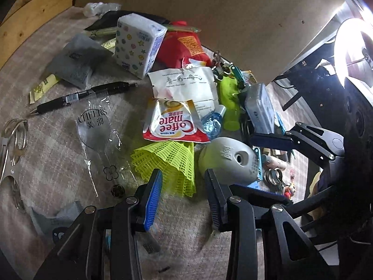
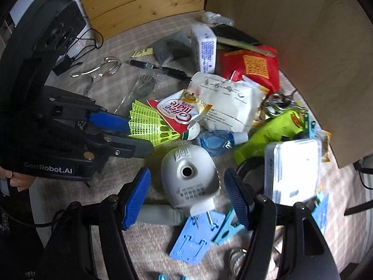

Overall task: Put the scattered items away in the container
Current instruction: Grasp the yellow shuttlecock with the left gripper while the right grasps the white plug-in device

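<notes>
Clutter covers a beige woven cloth (image 1: 58, 163) backed by a tall brown cardboard wall (image 1: 209, 11) and pale wooden planks (image 2: 144, 2). The left gripper (image 1: 184, 182) hangs low with its blue-padded fingers (image 1: 153, 196) spread apart and grasping nothing, the neon-yellow plastic mesh shuttlecock (image 1: 172, 161) lying just ahead between the tips. From the right wrist view that same gripper reaches in from the left, one finger beside the shuttlecock's skirt. The right gripper (image 2: 186, 191) is likewise released, its ribbed blue fingers (image 2: 137, 196) standing on either side of a grey rounded plastic sharpener with a round hole (image 2: 188, 172), not touching it. Beneath the sharpener lies a light-blue flat plastic clip card (image 2: 195, 240). Behind it sit a red-and-white Coffee mate sachet (image 2: 181, 112), partly overlapping the shuttlecock, a white crumpled paper packet (image 2: 230, 102), a small clear blue bottle (image 2: 216, 141), a lime-green tube (image 2: 268, 133) and a clear-lidded grey rectangular case (image 2: 293, 170). Farther back are a red foil bag (image 2: 254, 67), a white tissue pack printed with coloured dots (image 1: 137, 44), a black ballpoint pen (image 1: 81, 98) and a clear wrapped plastic spoon (image 1: 98, 137). Which item is the container, I cannot tell.
</notes>
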The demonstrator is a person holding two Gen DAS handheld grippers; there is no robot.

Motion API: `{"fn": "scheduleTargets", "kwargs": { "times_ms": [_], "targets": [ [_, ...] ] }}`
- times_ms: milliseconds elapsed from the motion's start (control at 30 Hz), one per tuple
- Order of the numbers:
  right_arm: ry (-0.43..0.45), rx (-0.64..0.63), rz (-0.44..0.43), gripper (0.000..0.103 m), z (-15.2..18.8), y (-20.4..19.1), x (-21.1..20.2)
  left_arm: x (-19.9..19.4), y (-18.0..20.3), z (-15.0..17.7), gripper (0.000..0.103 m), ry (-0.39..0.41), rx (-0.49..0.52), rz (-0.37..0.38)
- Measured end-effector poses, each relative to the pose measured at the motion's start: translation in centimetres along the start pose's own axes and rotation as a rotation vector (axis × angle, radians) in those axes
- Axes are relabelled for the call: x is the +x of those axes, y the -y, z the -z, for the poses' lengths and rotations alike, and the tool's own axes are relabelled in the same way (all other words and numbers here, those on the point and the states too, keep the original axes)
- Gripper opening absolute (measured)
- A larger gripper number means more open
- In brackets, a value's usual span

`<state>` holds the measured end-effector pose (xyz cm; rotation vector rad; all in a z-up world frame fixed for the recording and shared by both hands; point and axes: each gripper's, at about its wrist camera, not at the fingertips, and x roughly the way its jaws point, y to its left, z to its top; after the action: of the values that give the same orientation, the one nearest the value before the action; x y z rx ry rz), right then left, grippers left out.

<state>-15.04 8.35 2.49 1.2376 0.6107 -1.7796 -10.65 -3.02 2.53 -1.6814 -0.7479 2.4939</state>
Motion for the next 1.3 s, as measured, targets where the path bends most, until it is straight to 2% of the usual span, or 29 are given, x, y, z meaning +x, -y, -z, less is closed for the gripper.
{"fn": "scheduleTargets", "kwargs": {
  "times_ms": [167, 233, 300, 333, 400, 533, 633, 833, 1000, 1300],
  "targets": [
    [-0.019, -0.009, -0.009, 0.065, -0.2, -0.1, 1.4, 0.7, 0.0, -0.4, 0.031, -0.003, -0.012, -0.002],
    [-0.027, -0.003, -0.008, 0.065, -0.2, -0.1, 1.9, 1.1, 0.0, -0.6, 0.019, -0.008, -0.015, -0.002],
    [-0.038, 0.003, -0.005, 0.065, -0.1, -0.1, 2.4, 1.4, 0.0, -0.7, 0.017, -0.013, -0.018, -0.001],
    [-0.046, 0.009, -0.004, 0.064, -0.1, 0.0, 2.7, 1.4, 0.0, -0.8, 0.013, -0.014, -0.016, 0.001],
    [-0.050, 0.021, 0.009, 0.057, 0.1, 0.0, 3.0, 1.5, 0.1, -0.8, 0.006, -0.014, -0.010, 0.005],
    [-0.026, 0.075, -0.018, 0.056, 0.5, 0.6, 2.4, 0.8, 0.5, -0.6, 0.002, 0.015, 0.008, -0.004],
    [-0.001, 0.086, -0.003, 0.056, 0.9, 0.5, 1.5, -0.1, 0.5, -0.4, 0.002, 0.030, 0.009, 0.001],
    [0.051, 0.149, -0.008, 0.056, 2.0, 0.6, -1.6, -2.4, 1.5, 0.5, 0.002, 0.058, 0.026, 0.022],
    [0.094, 0.211, 0.035, 0.056, 3.4, 1.0, -5.1, -4.6, 4.3, 1.2, 0.002, 0.092, 0.083, 0.039],
    [0.177, 0.407, 0.169, 0.056, 11.0, 4.5, -13.4, -5.5, 13.4, 2.4, 0.002, 0.091, 0.275, 0.090]
  ]
}}
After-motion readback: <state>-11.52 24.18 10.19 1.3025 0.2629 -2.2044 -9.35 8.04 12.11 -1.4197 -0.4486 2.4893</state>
